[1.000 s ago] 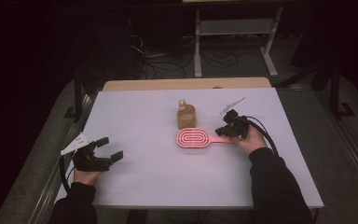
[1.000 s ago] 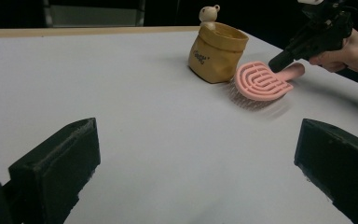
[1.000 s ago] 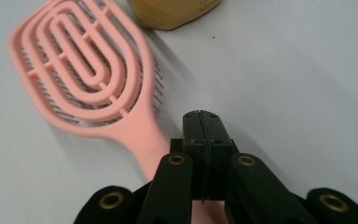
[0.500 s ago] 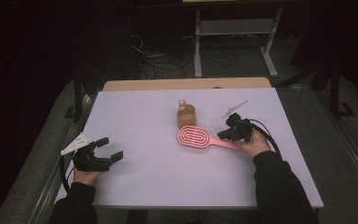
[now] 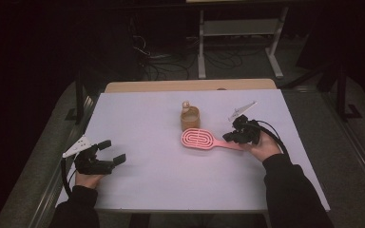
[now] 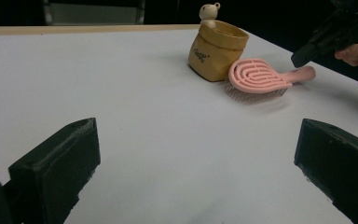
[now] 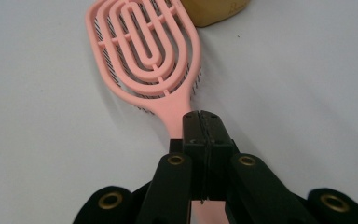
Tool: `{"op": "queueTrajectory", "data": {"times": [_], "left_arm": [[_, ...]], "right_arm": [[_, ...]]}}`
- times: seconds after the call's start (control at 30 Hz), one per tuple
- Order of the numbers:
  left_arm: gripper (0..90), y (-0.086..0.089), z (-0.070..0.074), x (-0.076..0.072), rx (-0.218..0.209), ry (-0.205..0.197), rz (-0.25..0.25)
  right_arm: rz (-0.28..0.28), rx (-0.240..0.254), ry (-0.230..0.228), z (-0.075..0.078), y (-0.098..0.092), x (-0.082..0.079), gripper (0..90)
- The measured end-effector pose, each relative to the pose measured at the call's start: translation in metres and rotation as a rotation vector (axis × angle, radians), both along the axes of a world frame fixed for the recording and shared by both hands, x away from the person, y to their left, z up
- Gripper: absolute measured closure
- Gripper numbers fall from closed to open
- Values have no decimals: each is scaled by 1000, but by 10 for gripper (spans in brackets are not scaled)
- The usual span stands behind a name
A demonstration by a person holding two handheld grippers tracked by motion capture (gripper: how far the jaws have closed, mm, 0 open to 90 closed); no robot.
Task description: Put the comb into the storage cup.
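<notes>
Your right tongs [image 7: 204,123] are closed above the pink hairbrush [image 5: 201,139] handle, apparently not gripping it. The brush lies on the tabletop [image 5: 147,118] beside the tan pouch [image 5: 189,118]. Your left tongs [image 5: 108,153] rest wide open, empty.

Brush [image 5: 198,138] and pouch [image 5: 190,118] mid-bench [image 5: 142,114], one hand-held gripper per side.

Pouch upright near the middle, toward the far edge, with a small figure [image 5: 186,105] sticking up in it. Brush lying just in front of the pouch, head touching or nearly so, handle pointing right. Right hand-held gripper [image 5: 231,137] right of the brush, over the handle end, jaws together above it. Left hand-held gripper [image 5: 111,151] well apart at the near-left corner, jaws spread, nothing between. Shelf rack [image 5: 237,28] on the floor behind the bench.
</notes>
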State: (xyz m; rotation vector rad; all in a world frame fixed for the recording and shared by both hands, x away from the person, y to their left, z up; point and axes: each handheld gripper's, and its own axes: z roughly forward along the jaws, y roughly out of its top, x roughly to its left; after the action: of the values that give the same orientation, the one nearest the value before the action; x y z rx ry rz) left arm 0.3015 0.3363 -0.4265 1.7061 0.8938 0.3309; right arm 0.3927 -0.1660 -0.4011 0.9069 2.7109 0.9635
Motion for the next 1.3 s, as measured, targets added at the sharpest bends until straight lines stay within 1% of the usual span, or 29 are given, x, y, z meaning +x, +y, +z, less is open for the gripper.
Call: {"op": "queueTrajectory", "data": {"times": [0.23, 0.33, 0.47, 0.57, 0.63, 0.7, 0.73, 0.87, 0.9, 0.97, 1.03, 1.07, 1.13, 1.2, 1.3], "left_arm": [[0, 0, 0, 0, -1, 2, 0], [0, 0, 0, 0, 1, 0, -1], [0, 0, 0, 0, -1, 1, -1], [0, 0, 0, 0, 0, 1, -2], [0, 0, 0, 0, 0, 2, -1], [0, 0, 0, 0, 0, 1, -2], [0, 0, 0, 0, 0, 1, -2], [0, 0, 0, 0, 0, 2, -2], [0, 0, 0, 0, 0, 2, -2], [0, 0, 0, 0, 0, 2, -3], [0, 0, 0, 0, 0, 2, -2], [0, 0, 0, 0, 0, 2, -2], [0, 0, 0, 0, -2, 2, -2], [0, 0, 0, 0, -1, 2, -4], [0, 0, 0, 0, -1, 2, -4]], "right_arm": [[17, -12, -7, 9, -1, 0, 865], [19, -21, -1, 14, -1, 2, 857], [46, -47, -1, 18, -1, 3, 839], [65, -60, -11, 21, 1, 4, 803], [75, -67, -17, 23, 3, 4, 761], [79, -82, -14, 24, 5, 4, 690], [85, -96, -19, 24, 7, 5, 680], [106, -111, -27, 26, 11, 4, 607], [111, -115, -28, 27, 12, 4, 575], [114, -119, -14, 27, 13, 5, 521], [130, -122, 7, 27, 14, 6, 451], [130, -129, 10, 27, 15, 6, 417], [135, -126, 24, 26, 16, 7, 360], [147, -124, 29, 24, 17, 7, 298], [165, -136, 37, 20, 20, 8, 212]]}}
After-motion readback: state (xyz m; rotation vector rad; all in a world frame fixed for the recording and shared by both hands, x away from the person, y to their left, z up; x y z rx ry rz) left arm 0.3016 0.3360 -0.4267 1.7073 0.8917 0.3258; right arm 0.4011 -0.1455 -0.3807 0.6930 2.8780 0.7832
